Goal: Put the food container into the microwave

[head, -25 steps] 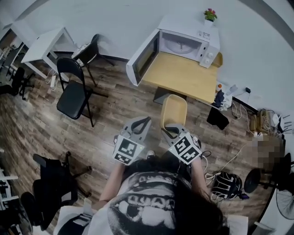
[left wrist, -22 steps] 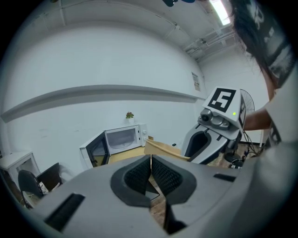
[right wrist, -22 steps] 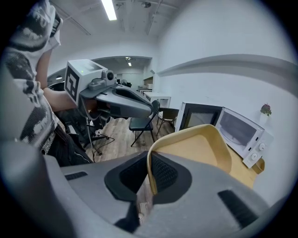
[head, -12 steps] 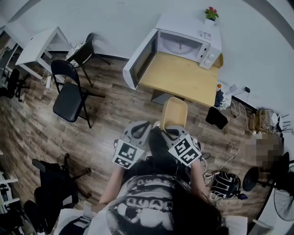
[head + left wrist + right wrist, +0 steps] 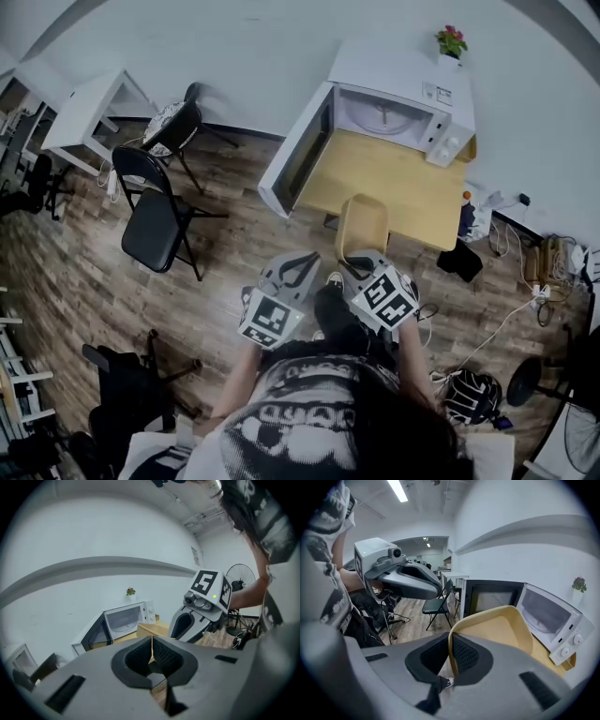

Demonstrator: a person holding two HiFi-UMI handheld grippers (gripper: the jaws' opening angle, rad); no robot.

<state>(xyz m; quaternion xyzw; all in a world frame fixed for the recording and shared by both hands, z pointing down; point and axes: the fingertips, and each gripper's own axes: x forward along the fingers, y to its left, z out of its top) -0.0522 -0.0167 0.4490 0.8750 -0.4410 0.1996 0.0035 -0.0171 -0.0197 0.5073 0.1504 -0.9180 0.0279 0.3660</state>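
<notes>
The yellow food container (image 5: 362, 225) hangs in the air just in front of the wooden table (image 5: 394, 178). My right gripper (image 5: 352, 265) is shut on its near rim; in the right gripper view that rim (image 5: 451, 639) stands pinched between the pads. The white microwave (image 5: 394, 112) sits at the table's back with its door (image 5: 295, 150) swung wide to the left and its cavity empty. My left gripper (image 5: 298, 267) is held beside the right one, shut, with nothing between its pads (image 5: 152, 656). The microwave (image 5: 124, 620) also shows beyond its jaws.
A black folding chair (image 5: 159, 220) stands on the wooden floor left of the table, with another chair (image 5: 173, 122) and a white desk (image 5: 89, 103) behind it. A small potted plant (image 5: 451, 39) tops the microwave. Cables and a dark bag (image 5: 459, 258) lie right of the table.
Both grippers and the container have come closer to the table; the container's far end now overlaps the table's front edge. Neither gripper's grip has changed.
</notes>
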